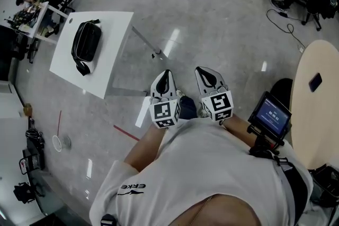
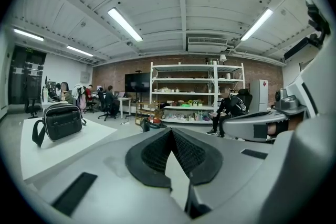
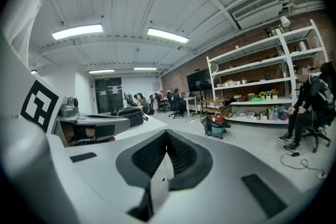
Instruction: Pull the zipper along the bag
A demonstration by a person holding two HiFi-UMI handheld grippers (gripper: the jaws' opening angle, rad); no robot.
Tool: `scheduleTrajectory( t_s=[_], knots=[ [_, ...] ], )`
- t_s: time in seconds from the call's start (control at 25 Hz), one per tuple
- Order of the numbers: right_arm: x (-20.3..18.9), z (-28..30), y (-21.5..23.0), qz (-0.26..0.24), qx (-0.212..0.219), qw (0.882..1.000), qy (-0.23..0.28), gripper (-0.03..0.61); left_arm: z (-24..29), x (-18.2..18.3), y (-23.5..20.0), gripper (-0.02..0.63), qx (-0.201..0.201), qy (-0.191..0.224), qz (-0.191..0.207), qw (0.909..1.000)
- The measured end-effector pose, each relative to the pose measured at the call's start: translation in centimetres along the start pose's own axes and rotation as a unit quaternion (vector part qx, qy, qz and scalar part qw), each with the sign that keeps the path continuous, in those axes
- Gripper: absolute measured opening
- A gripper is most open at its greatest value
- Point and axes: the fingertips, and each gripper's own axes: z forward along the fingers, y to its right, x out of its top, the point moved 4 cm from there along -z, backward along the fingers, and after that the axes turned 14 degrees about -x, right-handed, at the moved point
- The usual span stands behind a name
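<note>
White cotton cloth of the person's shirt (image 1: 206, 166) fills the bottom of the head view. Just above it sit the marker cubes (image 1: 164, 113), boxy and printed with black squares, one on the back of each gripper. The left gripper (image 1: 165, 73) and the right gripper (image 1: 204, 69) are held side by side, near each other, over the floor. Their shells are smooth grey-white plastic, and the jaws are lined with black rubber pads of a fine ribbed texture. In each gripper view the two pads meet at the tip in a narrow wedge, so both tongs are pressed together with nothing between them. A small dark screen (image 1: 270, 115) is mounted at the person's right side, beside a round beige table top (image 1: 318, 114). The floor (image 1: 212, 24) is grey and polished and reflects the ceiling lamps. Farther ahead and to the left stands a square white table (image 1: 114, 45) on thin metal legs. The bag (image 1: 86, 44) is black and rounded, with a leather-like shine and a strap. It lies on this table, well apart from both grippers. Far behind, white metal shelves (image 2: 197, 92) stand against a red brick wall (image 2: 113, 70), and some persons sit there.
</note>
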Motion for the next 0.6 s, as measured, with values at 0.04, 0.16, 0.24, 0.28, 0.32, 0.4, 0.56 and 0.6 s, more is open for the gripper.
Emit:
scheduleTrajectory(
  t_s=[0.04, 0.16, 0.24, 0.28, 0.32, 0.4, 0.56, 0.6],
  knots=[
    [0.2, 0.8, 0.0, -0.002, 0.000, 1.000, 0.000, 0.005, 0.5, 0.1, -0.7, 0.003, 0.000, 0.000, -0.001, 1.0000],
    [1.1, 3.4, -0.4, -0.008, 0.002, 1.000, -0.003, 0.005, 1.9, 0.6, -2.9, 0.003, 0.000, 0.002, -0.007, 1.0000],
    [1.7, 5.1, -0.4, -0.016, 0.006, 1.000, -0.005, 0.005, 3.0, 1.1, -4.2, 0.003, 0.001, 0.008, -0.013, 0.9999],
    [2.0, 6.0, -0.5, -0.020, 0.009, 1.000, -0.007, 0.005, 3.5, 1.3, -4.9, 0.003, 0.003, 0.011, -0.016, 0.9998],
    [2.3, 6.9, -0.7, -0.023, 0.012, 1.000, -0.009, 0.005, 3.9, 1.5, -5.7, 0.003, 0.006, 0.013, -0.019, 0.9997],
    [3.0, 8.7, -1.4, -0.029, 0.020, 0.999, -0.012, 0.005, 4.5, 1.9, -7.5, 0.003, 0.013, 0.017, -0.024, 0.9995],
    [4.7, 12.9, -3.8, -0.046, 0.040, 0.998, -0.012, 0.005, 5.0, 2.8, -12.3, 0.003, 0.034, 0.025, -0.039, 0.9983],
    [5.1, 13.9, -4.5, -0.048, 0.044, 0.998, -0.011, 0.005, 4.9, 2.8, -13.5, 0.003, 0.041, 0.026, -0.042, 0.9979]
  ],
)
